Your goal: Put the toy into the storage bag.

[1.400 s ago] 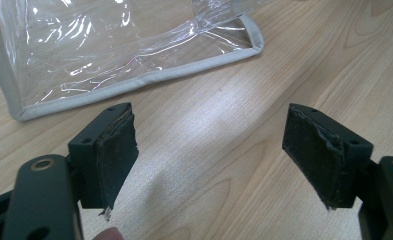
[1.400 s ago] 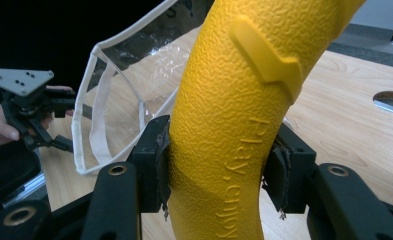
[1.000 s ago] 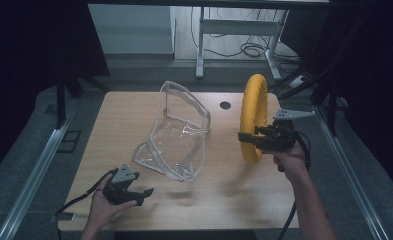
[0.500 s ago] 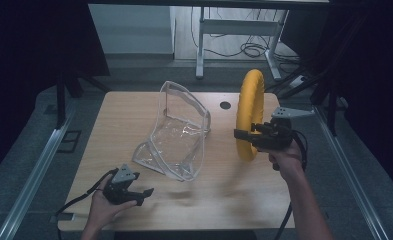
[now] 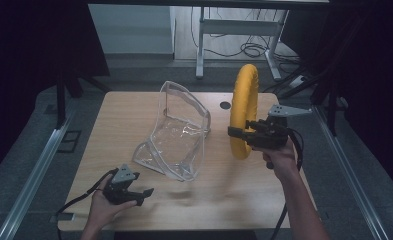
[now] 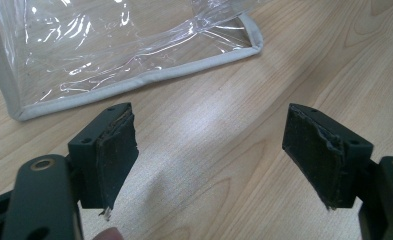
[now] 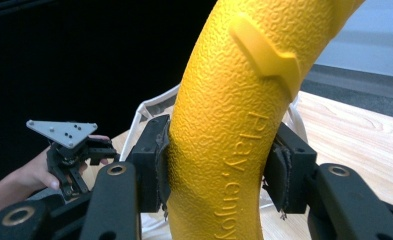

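A: Near edge first. Left gripper point(image 5: 145, 192) rests low on the wooden table point(image 5: 134, 107), at the front left corner, held in the person's left hand point(image 5: 103, 209). State?

B: Jaws stand wide apart, nothing between them. In the left gripper view both black pads are bare, with plain table surface in the gap. Tip of the gripper aims toward the table's right side.

A: What lies just ahead of it?

B: Clear plastic bag point(image 5: 176, 132), grey-trimmed, near the table's middle. One trimmed corner point(image 6: 251, 42) lies flat on the wood just beyond the left gripper's jaws, apart from them. The bag's back panel stands up; the front slumps.

A: Right side?

B: Right gripper point(image 5: 232, 133), held in the right hand point(image 5: 279, 157), is clamped on the yellow ring point(image 5: 244, 107). Right gripper view: both pads press on the ring's textured tube point(image 7: 224, 125), one on each side. Raised lettering runs along the tube.

A: Ring position?

B: Standing on edge, right of the bag, over the table's right half. The grip is on its lower part. Whether the bottom touches the table I cannot tell.

A: Farther back?

B: Small dark hole point(image 5: 225, 105) in the tabletop just left of the ring. Beyond the table, a metal frame point(image 5: 234, 25) and cables on the floor.
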`<state>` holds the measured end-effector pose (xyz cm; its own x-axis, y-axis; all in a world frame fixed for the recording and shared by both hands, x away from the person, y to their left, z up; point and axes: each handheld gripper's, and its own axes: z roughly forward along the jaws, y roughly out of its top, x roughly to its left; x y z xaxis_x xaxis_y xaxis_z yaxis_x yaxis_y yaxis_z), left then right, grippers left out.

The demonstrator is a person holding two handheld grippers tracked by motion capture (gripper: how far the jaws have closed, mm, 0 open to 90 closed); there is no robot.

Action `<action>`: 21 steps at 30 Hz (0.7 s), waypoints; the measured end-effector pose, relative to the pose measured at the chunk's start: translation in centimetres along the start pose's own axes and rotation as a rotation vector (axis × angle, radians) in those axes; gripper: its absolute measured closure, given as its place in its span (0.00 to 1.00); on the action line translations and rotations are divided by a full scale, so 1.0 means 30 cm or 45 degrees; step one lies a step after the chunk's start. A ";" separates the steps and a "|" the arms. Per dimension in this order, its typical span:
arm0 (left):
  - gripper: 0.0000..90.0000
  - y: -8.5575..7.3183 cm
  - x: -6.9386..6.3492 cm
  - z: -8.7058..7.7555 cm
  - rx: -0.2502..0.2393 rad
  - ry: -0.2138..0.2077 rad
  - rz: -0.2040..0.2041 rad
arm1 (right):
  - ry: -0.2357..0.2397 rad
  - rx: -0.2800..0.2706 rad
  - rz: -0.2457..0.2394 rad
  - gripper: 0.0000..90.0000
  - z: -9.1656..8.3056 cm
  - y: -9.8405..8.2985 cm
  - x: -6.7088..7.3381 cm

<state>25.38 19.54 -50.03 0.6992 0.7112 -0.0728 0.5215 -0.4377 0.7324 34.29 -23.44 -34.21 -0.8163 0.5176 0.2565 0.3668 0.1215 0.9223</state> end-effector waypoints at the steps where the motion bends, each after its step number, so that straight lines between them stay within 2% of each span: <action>1: 0.24 0.000 0.000 0.000 0.000 0.000 0.000 | 0.000 0.000 0.000 0.56 0.000 0.000 0.000; 21: 0.24 0.000 0.001 -0.002 0.002 0.000 0.002 | 0.059 -0.069 -0.029 0.56 0.025 0.065 0.064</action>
<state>25.37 19.58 -49.99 0.7002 0.7103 -0.0716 0.5210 -0.4398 0.7315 33.77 -21.56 -32.14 -0.8443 0.4755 0.2470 0.3242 0.0864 0.9420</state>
